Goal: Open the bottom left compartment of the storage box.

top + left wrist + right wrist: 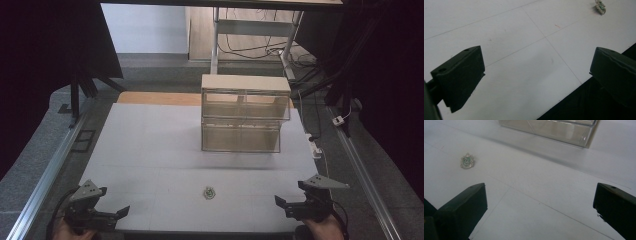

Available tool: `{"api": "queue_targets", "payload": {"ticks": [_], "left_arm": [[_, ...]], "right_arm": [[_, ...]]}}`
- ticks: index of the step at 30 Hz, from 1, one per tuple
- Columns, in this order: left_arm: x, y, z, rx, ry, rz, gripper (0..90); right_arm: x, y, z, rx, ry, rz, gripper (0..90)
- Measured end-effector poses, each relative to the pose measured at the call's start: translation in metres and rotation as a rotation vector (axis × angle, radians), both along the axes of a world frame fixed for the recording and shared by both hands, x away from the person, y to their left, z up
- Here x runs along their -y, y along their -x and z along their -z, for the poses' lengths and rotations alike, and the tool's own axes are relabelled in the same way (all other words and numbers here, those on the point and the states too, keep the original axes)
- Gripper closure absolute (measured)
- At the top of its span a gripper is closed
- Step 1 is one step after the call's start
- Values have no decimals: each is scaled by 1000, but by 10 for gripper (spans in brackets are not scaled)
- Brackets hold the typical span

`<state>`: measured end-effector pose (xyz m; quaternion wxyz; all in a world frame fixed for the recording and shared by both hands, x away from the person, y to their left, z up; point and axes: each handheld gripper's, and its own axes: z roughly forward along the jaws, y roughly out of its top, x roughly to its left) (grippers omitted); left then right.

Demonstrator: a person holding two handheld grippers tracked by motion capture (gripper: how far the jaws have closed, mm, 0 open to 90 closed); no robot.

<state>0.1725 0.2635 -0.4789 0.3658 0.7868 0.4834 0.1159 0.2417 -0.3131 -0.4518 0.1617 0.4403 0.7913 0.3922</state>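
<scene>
A small green and silver crest badge point(209, 192) lies flat on the white table point(150, 150), near its front edge. A clear two-tier drawer cabinet point(245, 112) stands behind it at the middle back. My left gripper point(112, 201) rests at the front left corner, open, pointing toward the badge and well apart from it. My right gripper point(291, 193) sits at the front right, open too. In the left gripper view the jaws stand wide point(536, 72) over bare table, with the badge point(600, 6) far off. The right gripper view shows wide jaws point(539, 207), the badge point(467, 161) ahead left, and the cabinet point(554, 128) beyond.
An aluminium rail point(45, 175) runs along the table's left side and another point(365, 175) along the right. A white power strip point(312, 142) with cables lies by the right edge. Desk legs and wires point(250, 45) stand on the floor behind.
</scene>
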Motion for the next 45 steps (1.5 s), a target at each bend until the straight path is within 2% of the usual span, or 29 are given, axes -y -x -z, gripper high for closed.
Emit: {"api": "queue_targets", "payload": {"ticks": [5, 10, 17, 20, 29, 32, 35, 45], "left_arm": [[0, -1, 0, -5, 0, 2, 0], [0, -1, -1, 18, 10, -9, 0], [4, -5, 1, 0, -21, 7, 0], [5, -6, 1, -9, -27, 8, 0], [3, -7, 1, -17, -8, 9, 0], [4, -7, 1, -16, -14, 12, 0], [4, -7, 1, -17, -16, 10, 0], [1, -6, 1, -16, 14, -1, 0]], "right_arm": [[0, -1, 0, -7, -3, -3, 0], [-1, -1, 0, -16, 3, -3, 0], [-1, -1, 1, -26, 13, -3, 0], [-1, 0, 1, -20, 20, 2, 0], [-1, 1, 0, -10, 15, -1, 0], [-3, 1, -1, 3, 46, -15, 0], [-5, 0, -2, 24, 50, -25, 0], [-11, -6, -4, 53, 60, -31, 0]]}}
